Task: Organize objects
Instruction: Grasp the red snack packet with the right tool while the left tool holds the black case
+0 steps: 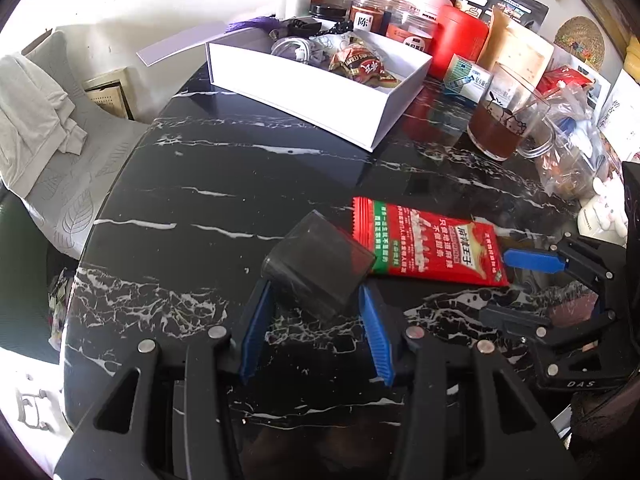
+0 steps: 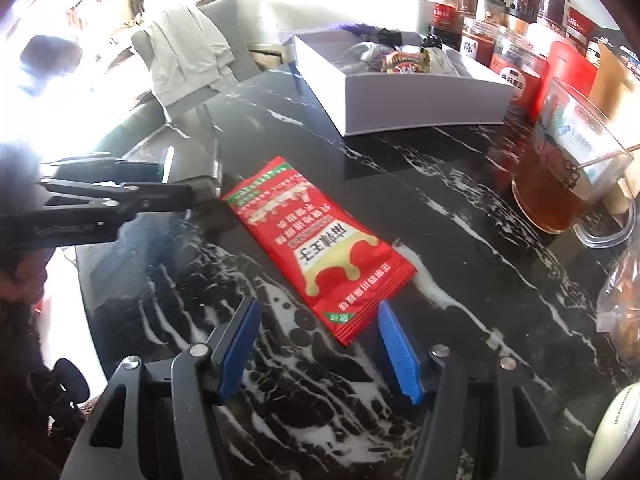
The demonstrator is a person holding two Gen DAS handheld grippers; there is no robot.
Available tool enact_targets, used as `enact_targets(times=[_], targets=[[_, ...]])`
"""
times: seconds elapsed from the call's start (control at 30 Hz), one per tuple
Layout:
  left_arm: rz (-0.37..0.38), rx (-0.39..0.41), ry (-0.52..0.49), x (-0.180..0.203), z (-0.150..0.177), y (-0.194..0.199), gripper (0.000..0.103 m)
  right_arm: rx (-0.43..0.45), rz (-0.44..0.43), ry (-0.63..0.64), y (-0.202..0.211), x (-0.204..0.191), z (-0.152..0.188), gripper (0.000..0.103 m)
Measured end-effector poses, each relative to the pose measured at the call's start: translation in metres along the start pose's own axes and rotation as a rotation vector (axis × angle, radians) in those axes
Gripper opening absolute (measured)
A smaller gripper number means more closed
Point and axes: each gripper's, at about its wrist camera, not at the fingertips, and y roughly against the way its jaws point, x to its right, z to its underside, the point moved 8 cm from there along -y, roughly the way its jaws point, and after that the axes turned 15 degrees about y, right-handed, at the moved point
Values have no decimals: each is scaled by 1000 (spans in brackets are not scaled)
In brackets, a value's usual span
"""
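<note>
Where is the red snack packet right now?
The red snack packet lies flat on the black marble table, its near end between the right gripper's open jaws, in front of the white box.

I note a smoky translucent box (image 1: 318,266) tilted at the lower centre of the left wrist view, and just right of it a red snack packet (image 1: 430,246) lying flat, with the open white box (image 1: 320,92) at upper centre.

Plastic bag (image 2: 624,304) cut off rightward
</note>
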Motion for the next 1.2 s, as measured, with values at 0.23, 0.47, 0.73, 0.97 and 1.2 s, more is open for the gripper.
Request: enact_targets(times=[0.23, 0.47, 0.73, 0.97, 1.2], targets=[[-36, 2, -28, 1, -6, -8, 64, 74, 86, 151, 4, 1, -20, 86], [-16, -8, -26, 4, -12, -20, 73, 84, 13, 263, -17, 1, -38, 86], [26, -8, 17, 1, -22, -31, 76, 42, -56, 203, -33, 7, -35, 69], [76, 3, 22, 5, -20, -31, 76, 12, 35, 48, -22, 23, -24, 59], [62, 26, -23, 11, -12, -28, 59, -30, 101, -64, -10, 24, -4, 60]])
